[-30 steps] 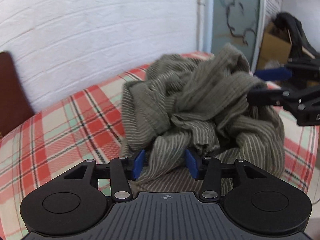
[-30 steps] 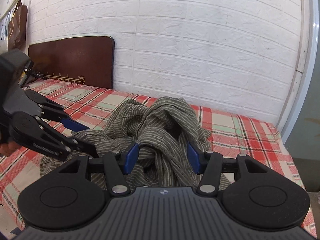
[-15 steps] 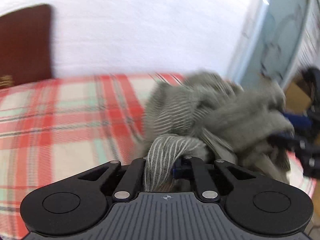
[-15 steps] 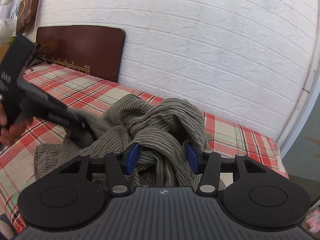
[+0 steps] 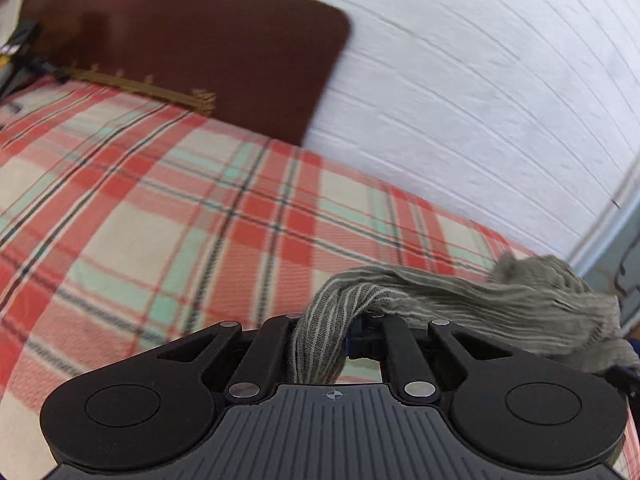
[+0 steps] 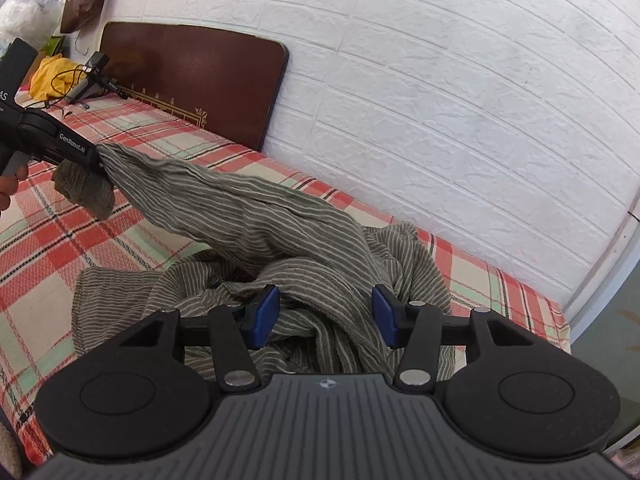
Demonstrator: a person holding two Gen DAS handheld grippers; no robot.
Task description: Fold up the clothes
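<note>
The left gripper (image 5: 352,332) is clamped on a bunched fold of the grey-green striped garment (image 6: 256,216); a short tail of cloth hangs past the pinch. From there the cloth stretches in a taut, rumpled band across the plaid bedspread (image 5: 160,208), lifted off it, to the main heap. That heap lies crumpled on the bed toward the end away from the dark brown headboard (image 6: 200,76), near the white brick wall (image 6: 440,100). The right gripper (image 6: 324,316) sits low over the heap with its blue pads apart; folds of the garment lie between and under them, but whether the pads press on the cloth cannot be told. A hand (image 6: 8,184) shows at the left gripper's handle.
</note>
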